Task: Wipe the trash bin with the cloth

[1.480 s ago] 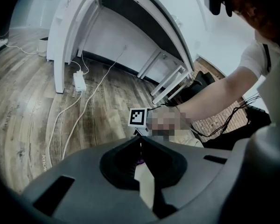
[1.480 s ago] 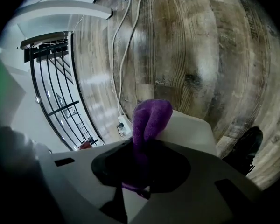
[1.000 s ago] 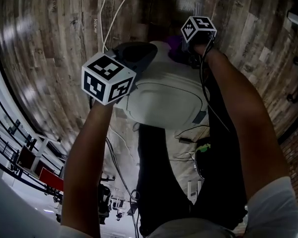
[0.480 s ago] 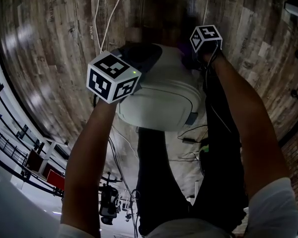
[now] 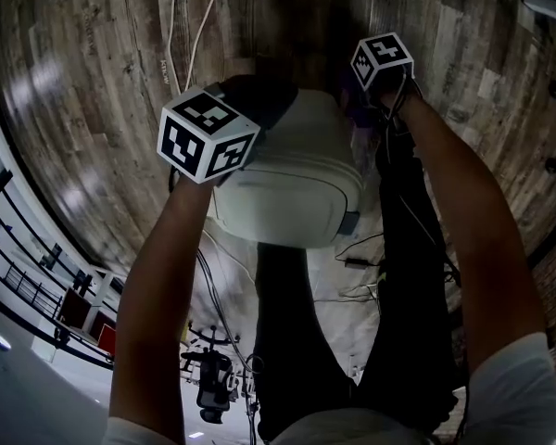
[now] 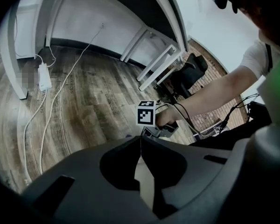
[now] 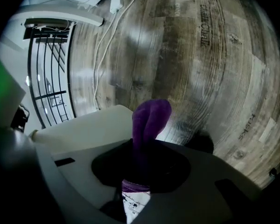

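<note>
The white trash bin (image 5: 287,179) with a dark grey lid part (image 5: 259,95) stands on the wood floor between my arms. My left gripper (image 5: 208,133) sits at the bin's far left edge; its jaws are closed on a thin pale strip (image 6: 147,181) that looks like the bin's rim. My right gripper (image 5: 375,86) is at the bin's far right side, shut on a purple cloth (image 7: 149,120) that sticks up past its fingertips. The bin's white side (image 7: 84,129) lies just left of that cloth. In the left gripper view, the right gripper (image 6: 163,125) shows ahead.
White cables (image 5: 181,26) run over the floor beyond the bin, with a power adapter (image 6: 44,76) and white furniture legs (image 6: 154,64) further off. Black cables (image 5: 352,258) lie by the person's legs. A black railing (image 7: 51,78) stands at the left.
The bin has shifted slightly left and its top looks more tipped, with the left gripper staying at its edge. The right gripper with the cloth stays at the far right side.
</note>
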Action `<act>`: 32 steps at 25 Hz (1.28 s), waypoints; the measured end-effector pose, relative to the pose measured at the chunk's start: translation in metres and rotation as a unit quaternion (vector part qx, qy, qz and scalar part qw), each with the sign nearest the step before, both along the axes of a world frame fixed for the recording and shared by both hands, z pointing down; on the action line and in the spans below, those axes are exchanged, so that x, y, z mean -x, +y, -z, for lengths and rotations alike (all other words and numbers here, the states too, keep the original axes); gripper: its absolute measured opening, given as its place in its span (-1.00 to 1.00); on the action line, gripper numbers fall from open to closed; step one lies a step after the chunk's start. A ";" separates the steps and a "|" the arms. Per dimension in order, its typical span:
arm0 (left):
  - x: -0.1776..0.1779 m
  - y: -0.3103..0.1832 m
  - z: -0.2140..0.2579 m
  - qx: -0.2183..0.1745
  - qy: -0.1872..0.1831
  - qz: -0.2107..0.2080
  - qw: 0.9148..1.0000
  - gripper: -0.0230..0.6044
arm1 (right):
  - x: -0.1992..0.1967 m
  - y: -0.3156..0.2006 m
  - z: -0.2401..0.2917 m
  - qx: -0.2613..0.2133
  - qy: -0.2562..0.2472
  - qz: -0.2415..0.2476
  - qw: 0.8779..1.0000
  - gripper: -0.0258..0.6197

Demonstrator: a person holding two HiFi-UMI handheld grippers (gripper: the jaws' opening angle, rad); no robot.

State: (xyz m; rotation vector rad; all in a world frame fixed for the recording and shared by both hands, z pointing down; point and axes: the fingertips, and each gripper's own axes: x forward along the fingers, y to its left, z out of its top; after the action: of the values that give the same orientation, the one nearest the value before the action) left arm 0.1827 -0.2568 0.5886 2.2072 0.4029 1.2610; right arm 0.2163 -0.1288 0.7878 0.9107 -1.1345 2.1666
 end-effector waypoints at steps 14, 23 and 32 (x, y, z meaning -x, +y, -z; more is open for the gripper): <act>0.078 -0.077 -0.044 -0.024 -0.056 -0.006 0.998 -0.91 | 0.086 -0.147 0.013 -0.057 -0.103 -0.146 0.982 -0.62; 0.141 -0.093 -0.073 -0.007 -0.076 0.036 0.996 -0.91 | 0.162 -0.196 -0.008 -0.005 -0.167 -0.194 0.967 -0.62; 0.141 -0.086 -0.090 0.006 -0.063 0.045 0.997 -0.91 | 0.185 -0.159 -0.057 0.073 -0.147 -0.103 0.981 -0.62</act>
State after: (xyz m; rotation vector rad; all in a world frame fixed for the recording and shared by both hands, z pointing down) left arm 0.0420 -0.3429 0.6784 2.0977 0.2568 1.3374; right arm 0.0313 -0.2875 0.8443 0.6854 -1.0307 2.5829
